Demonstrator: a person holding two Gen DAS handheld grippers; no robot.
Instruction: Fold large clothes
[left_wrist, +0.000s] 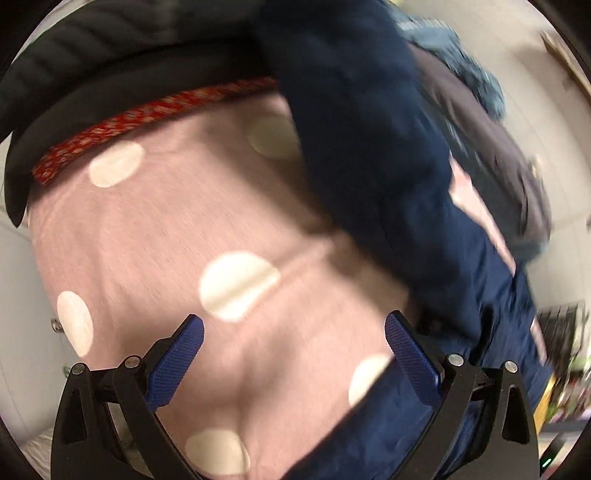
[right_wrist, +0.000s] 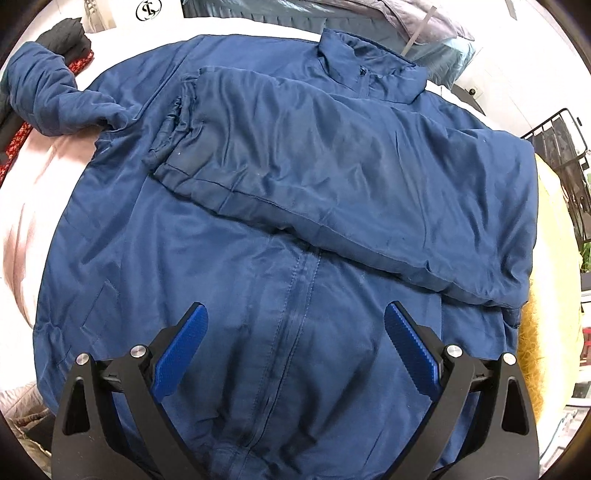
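Note:
A large navy blue jacket (right_wrist: 295, 229) lies spread front-up on a bed, zip down its middle. One sleeve (right_wrist: 332, 177) is folded across the chest; the other sleeve (right_wrist: 55, 92) sticks out at the upper left, bunched. My right gripper (right_wrist: 295, 325) hovers open over the lower zip, holding nothing. The left wrist view is blurred: the jacket (left_wrist: 369, 147) hangs or lies across the right side, over a pink cover with white dots (left_wrist: 184, 240). My left gripper (left_wrist: 293, 332) is open above the pink cover, its right finger near the jacket's edge.
Dark clothes with a red patterned band (right_wrist: 74, 59) lie at the upper left. Grey and teal bedding (right_wrist: 424, 26) is piled behind the collar. A yellow fuzzy blanket (right_wrist: 546, 295) lies along the right side, with a black wire rack (right_wrist: 561, 147) beyond it.

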